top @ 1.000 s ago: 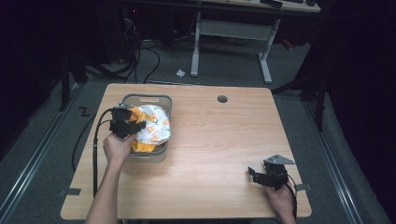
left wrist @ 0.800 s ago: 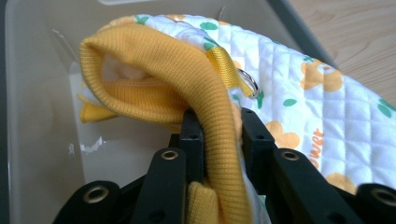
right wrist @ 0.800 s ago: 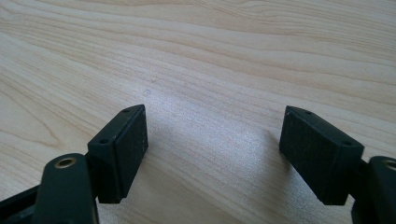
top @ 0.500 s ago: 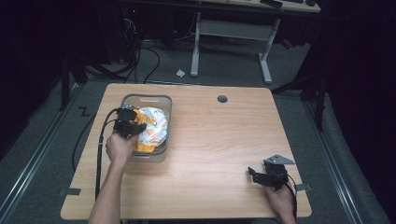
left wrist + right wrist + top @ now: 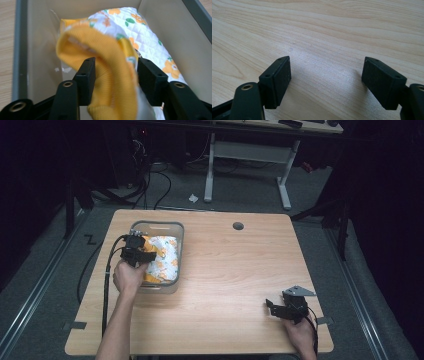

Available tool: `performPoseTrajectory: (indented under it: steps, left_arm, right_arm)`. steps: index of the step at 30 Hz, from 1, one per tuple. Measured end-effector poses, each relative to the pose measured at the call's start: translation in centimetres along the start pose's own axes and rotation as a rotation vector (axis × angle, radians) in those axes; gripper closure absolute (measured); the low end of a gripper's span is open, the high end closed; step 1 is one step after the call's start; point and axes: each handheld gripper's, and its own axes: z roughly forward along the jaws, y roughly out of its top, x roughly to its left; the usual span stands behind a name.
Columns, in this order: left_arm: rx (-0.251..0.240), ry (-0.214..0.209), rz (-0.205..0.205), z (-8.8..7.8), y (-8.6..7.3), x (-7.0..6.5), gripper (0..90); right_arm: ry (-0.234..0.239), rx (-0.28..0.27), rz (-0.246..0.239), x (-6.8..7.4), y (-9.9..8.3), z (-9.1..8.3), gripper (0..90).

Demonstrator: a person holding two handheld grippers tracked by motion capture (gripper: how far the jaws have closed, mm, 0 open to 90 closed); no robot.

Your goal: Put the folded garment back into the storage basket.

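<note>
The flowered, quilted garment (image 5: pixel 161 260) already lies inside the grey bin (image 5: pixel 177 227) at the left side of the table (image 5: pixel 240 270), so the main part of the work, getting it into the bin, looks done. The left tool (image 5: pixel 113 72) hangs over the near end of the bin; its jaws have just been opening, and the garment's orange ribbed cuff (image 5: pixel 110 82) sits loosely between them with a gap on either side, so it reads as a release rather than a grip. What seems left is to draw that tool clear and perhaps tuck the cuff down, since it stands a little above the rest of the cloth.

The garment's long axis runs along the bin's length, from the person's side toward the far edge of the table, with the orange cuff at the near end and the white flowered part reaching away.

The right tool (image 5: pixel 325 80) rests spread wide over bare wood near the right front corner, holding nothing.
</note>
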Motion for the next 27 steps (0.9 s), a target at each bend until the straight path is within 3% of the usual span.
performPoseTrajectory:
  steps: [6, 12, 15, 27]
  left_arm:
    - [-0.069, 0.008, -0.009, -1.7, 0.0, -0.1, 42.9]
    - [-0.129, -0.020, 0.014, -3.0, -0.4, -1.1, 39.8]
    - [-0.185, -0.060, 0.013, -3.8, -0.7, -1.8, 41.0]
    - [-0.263, -0.108, 0.056, -5.5, -1.6, -3.8, 40.0]
  right_arm:
    - [0.000, 0.000, 0.001, 0.0, 0.0, 0.0, 23.9]
    - [-0.001, -0.001, 0.000, 0.0, 0.0, 0.0, 23.9]
    - [-0.001, -0.001, 0.000, 0.0, 0.0, 0.0, 23.9]
    - [-0.001, -0.001, 0.000, 0.0, 0.0, 0.0, 23.9]
